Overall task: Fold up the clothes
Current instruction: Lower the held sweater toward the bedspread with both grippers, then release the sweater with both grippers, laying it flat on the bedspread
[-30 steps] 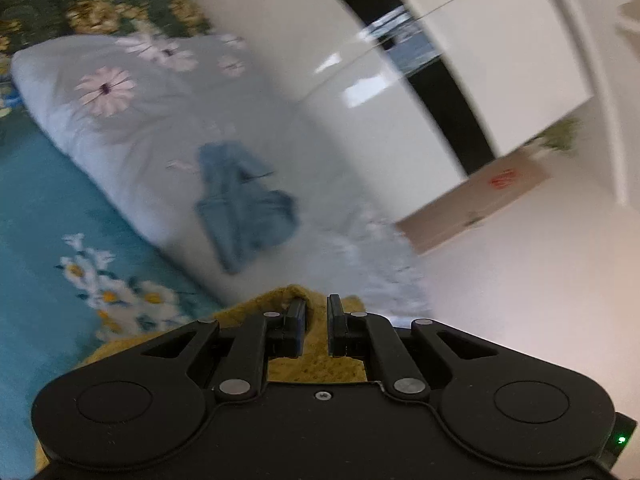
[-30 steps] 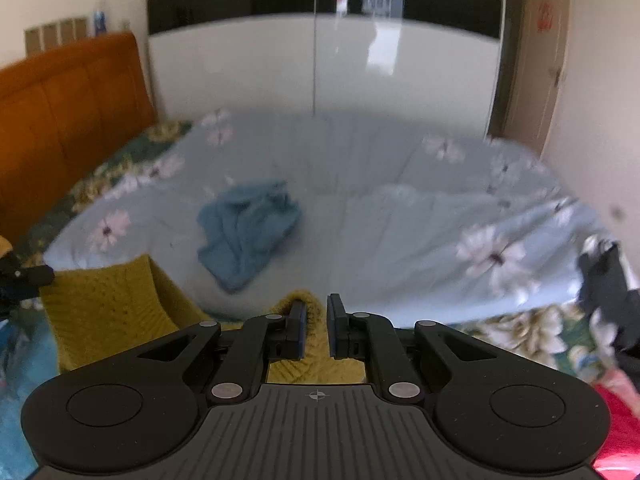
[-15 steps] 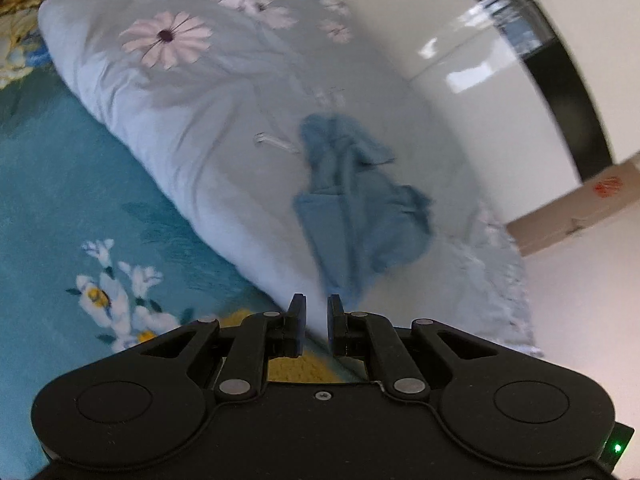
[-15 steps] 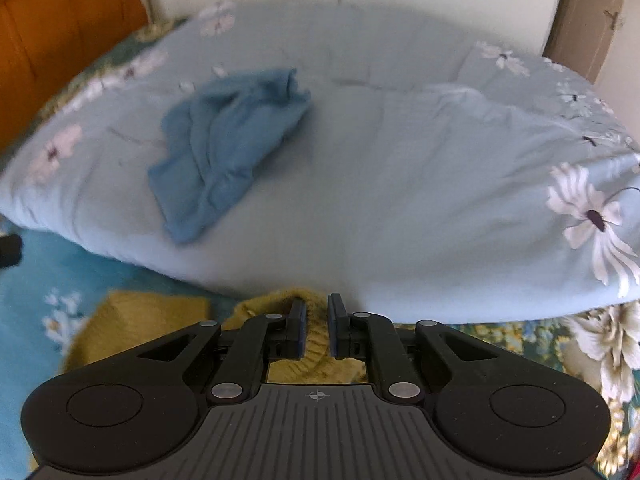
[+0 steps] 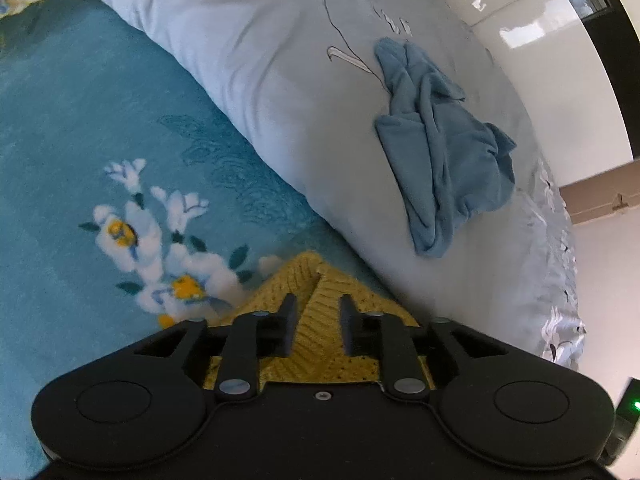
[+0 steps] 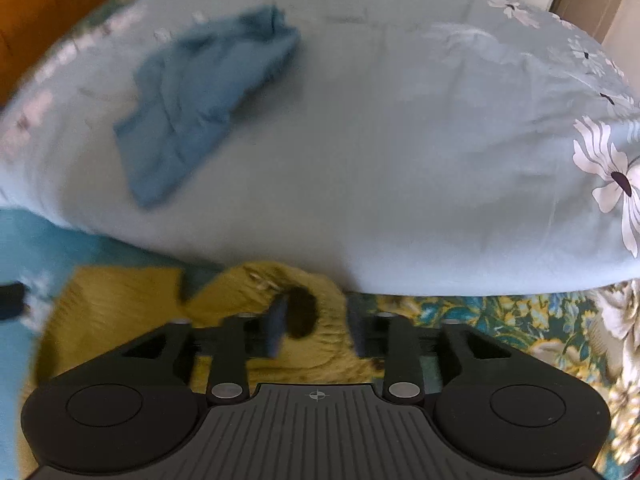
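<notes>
On bed | yellow knit [image 5: 320,332] part-hidden | left claw [image 5: 318,330], right claw [image 6: 316,330] just parted, unclamped

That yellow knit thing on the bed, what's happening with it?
A person is folding clothes with a hand-held claw in each hand. The yellow sweater lies on the teal bedspread, at the edge of a pale blue duvet. The left claw and right claw have just been opening, with the sweater lying between their fingers but no longer pinched, so it looks laid down. A crumpled blue garment waits on the duvet, untouched.
</notes>
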Tool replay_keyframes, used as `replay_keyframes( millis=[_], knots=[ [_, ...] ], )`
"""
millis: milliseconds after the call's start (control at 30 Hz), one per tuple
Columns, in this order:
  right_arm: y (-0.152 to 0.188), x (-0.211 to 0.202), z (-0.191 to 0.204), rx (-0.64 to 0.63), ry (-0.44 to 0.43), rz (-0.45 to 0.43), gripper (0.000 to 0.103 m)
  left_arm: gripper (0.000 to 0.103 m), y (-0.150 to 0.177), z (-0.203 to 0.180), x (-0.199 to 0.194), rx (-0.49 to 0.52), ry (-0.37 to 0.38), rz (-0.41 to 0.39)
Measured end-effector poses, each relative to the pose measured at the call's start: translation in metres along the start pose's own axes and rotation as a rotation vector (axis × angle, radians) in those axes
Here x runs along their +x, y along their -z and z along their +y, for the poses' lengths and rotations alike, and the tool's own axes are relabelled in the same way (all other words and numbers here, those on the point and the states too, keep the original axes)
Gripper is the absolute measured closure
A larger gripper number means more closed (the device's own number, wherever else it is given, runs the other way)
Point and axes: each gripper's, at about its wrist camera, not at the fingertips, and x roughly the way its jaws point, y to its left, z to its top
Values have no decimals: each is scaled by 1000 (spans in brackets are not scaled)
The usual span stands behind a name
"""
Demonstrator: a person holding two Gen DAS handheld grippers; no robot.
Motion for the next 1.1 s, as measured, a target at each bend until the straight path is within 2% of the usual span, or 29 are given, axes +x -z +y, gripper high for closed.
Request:
replay_keyframes(
  millis=[100, 167, 267, 300, 367, 433, 533, 600, 700, 933, 1100],
  knots=[
    [16, -44, 2, 13, -47, -81, 54, 57, 3, 0, -20, 11, 22, -14],
    [36, -72, 4, 35, -63, -128, 42, 45, 12, -1, -38, 59, 26, -21],
    [82, -106, 3, 59, -56, -139, 37, 35, 38, -2, -64, 181, -7, -5],
    [99, -114, 3, 65, -44, -127, 36, 34, 50, -2, -72, 227, -25, 4],
    [137, -121, 0, 90, -28, -75, 36, 23, 76, 1, -84, 318, -75, 38],
    [175, -120, -6, 137, -9, 6, 36, 22, 106, 8, -92, 390, -121, 89],
    [223, -116, -10, 204, 15, 122, 37, 22, 142, 24, -95, 448, -213, 150],
    [247, -115, -10, 230, 23, 171, 37, 22, 152, 35, -93, 467, -242, 160],
    [263, -117, -5, 237, 24, 175, 36, 22, 144, 39, -78, 511, -285, 112],
    [259, -109, -2, 246, 19, 122, 36, 23, 93, 18, -32, 557, -344, -11],
    [250, -100, 7, 233, 5, 85, 35, 25, 87, 1, 3, 720, -410, -14]
  ],
)
